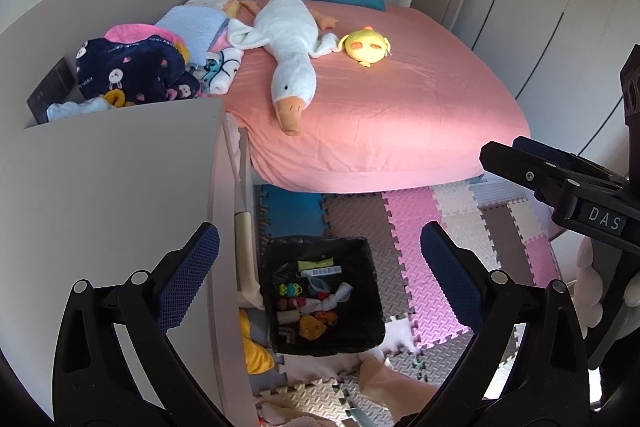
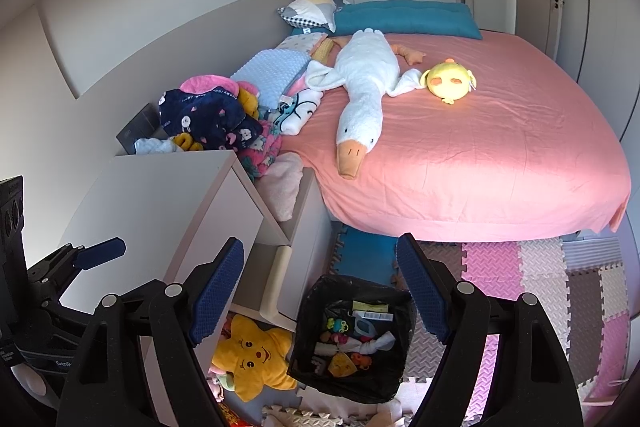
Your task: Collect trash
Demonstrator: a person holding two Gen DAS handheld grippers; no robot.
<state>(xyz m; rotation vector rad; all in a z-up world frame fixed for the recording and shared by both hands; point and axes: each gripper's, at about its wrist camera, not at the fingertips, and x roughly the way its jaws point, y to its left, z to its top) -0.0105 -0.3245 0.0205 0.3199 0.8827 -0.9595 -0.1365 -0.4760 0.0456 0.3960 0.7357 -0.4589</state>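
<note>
A black-lined trash bin [image 1: 362, 259] [image 2: 404, 383] stands on the foam mat at the foot of the bed, with several bits of trash [image 1: 316, 301] [image 2: 352, 339] inside: wrappers, a white twisted cloth, colourful scraps. My left gripper [image 1: 320, 279] hangs open above the bin with nothing between its blue pads. The right gripper [image 2: 322, 295] is also open and empty, held over the bin's left rim. In the left wrist view the right gripper [image 1: 568, 183] shows at the right edge. At the left edge of the right wrist view the left gripper [image 2: 80, 259] appears.
A pale cabinet [image 1: 120, 187] [image 2: 160, 211] stands left of the bin. The pink bed [image 1: 380, 115] [image 2: 480, 155] carries a white goose plush [image 1: 292, 43], a yellow plush [image 1: 366, 45] and piled clothes [image 1: 136, 67]. A yellow star plush [image 2: 252, 355] lies on the floor mat [image 1: 460, 219].
</note>
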